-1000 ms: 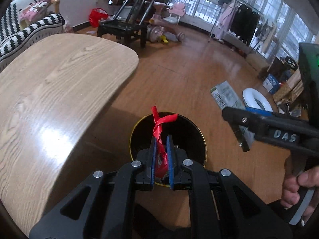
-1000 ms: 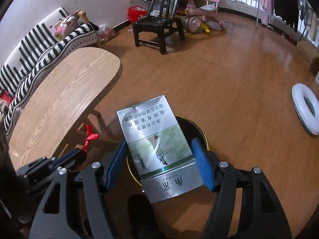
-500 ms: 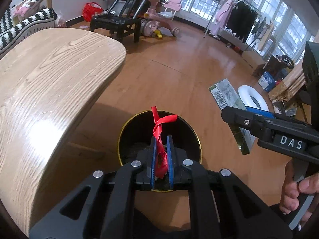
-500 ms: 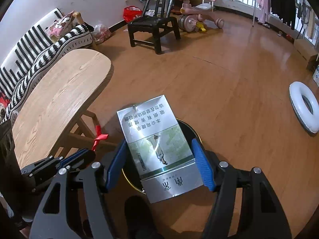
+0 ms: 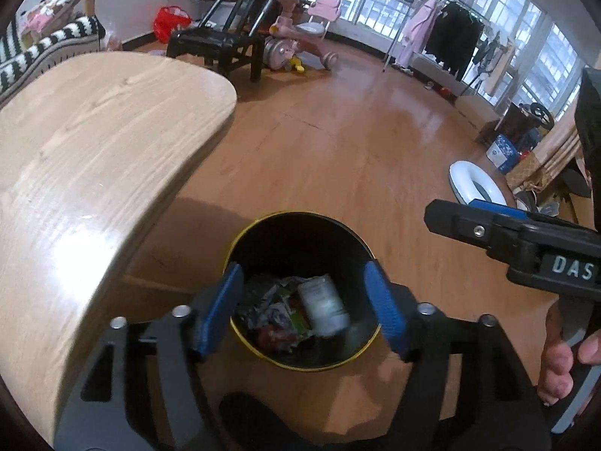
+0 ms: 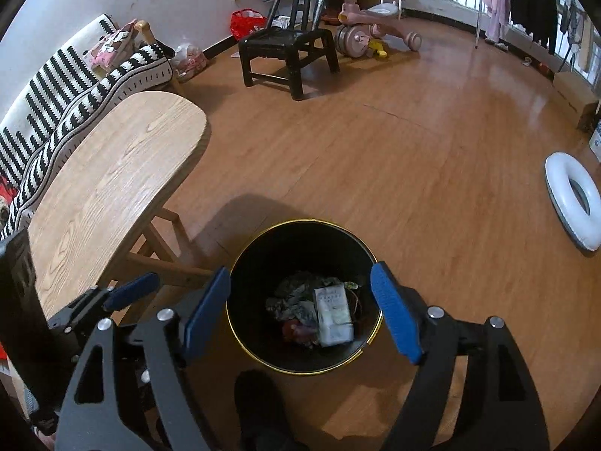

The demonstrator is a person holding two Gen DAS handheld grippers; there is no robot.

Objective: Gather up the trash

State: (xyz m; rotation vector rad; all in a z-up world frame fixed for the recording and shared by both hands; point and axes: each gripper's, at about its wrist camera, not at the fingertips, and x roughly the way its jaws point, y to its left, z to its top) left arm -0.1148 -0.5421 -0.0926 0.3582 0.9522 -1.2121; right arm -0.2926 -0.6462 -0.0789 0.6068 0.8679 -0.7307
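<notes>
Both my jaws opening, nothing between them: left gripper (image 5: 304,308), right gripper (image 6: 300,310) over the bin (image 6: 259,242). Carton (image 6: 333,315) lies inside on trash. Best hold centred over the rim until everything settles.

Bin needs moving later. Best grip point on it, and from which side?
Likely the gold rim of the black bin, taken from straight above with one finger inside and one outside. It stands upright and open, and its round body looks too wide for the jaws. The far rim, away from the table, has clear floor around it.
</notes>
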